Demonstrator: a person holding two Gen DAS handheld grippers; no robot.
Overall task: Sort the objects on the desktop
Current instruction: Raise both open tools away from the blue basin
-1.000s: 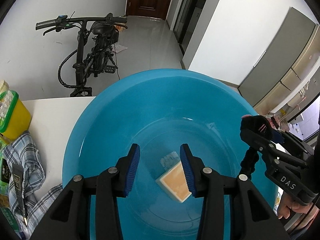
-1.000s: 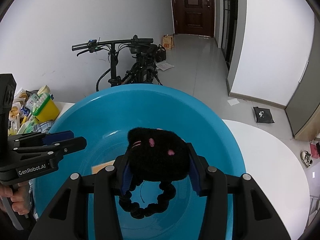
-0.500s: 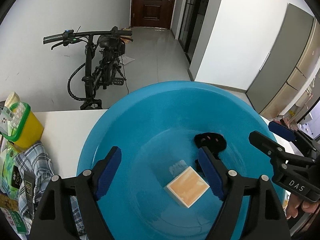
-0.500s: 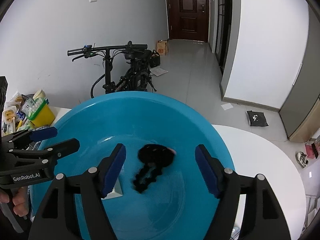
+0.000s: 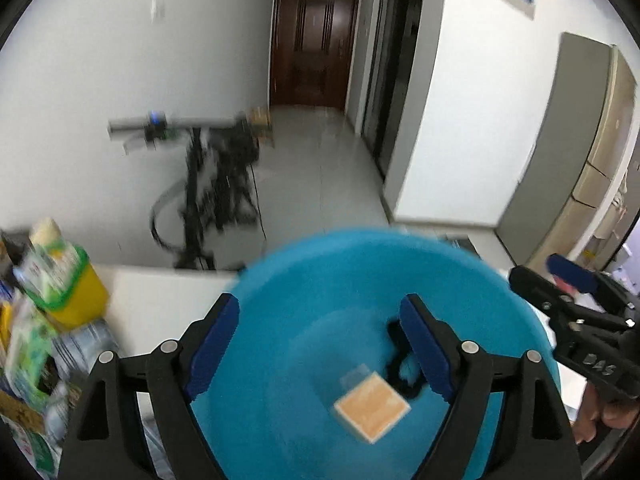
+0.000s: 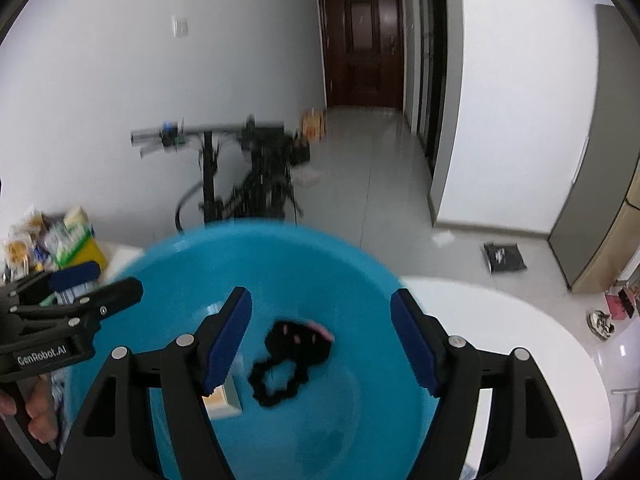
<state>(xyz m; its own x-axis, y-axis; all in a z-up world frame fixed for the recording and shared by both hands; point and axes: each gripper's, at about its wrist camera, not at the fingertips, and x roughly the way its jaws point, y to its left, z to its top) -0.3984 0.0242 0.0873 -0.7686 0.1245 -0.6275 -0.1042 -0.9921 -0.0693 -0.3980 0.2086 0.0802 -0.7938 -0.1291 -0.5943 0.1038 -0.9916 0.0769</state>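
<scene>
Two tongs above a blue basin [image 5: 304, 276] on the desk [image 6: 520, 320].

We see left tongs [image 5: 318, 348] and right tongs [image 6: 320, 340] apart, just opened, empty; a block [image 5: 372, 406] and what looks like a scrunchie [image 6: 288, 360] lie inside the basin.

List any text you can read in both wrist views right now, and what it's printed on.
"GenRobot.AI": on the left claw body, seen from the right wrist.
"DAS": on the right claw body, blurred, seen from the left wrist.
Packaging print by the yellow bin: too blurred to read.
</scene>
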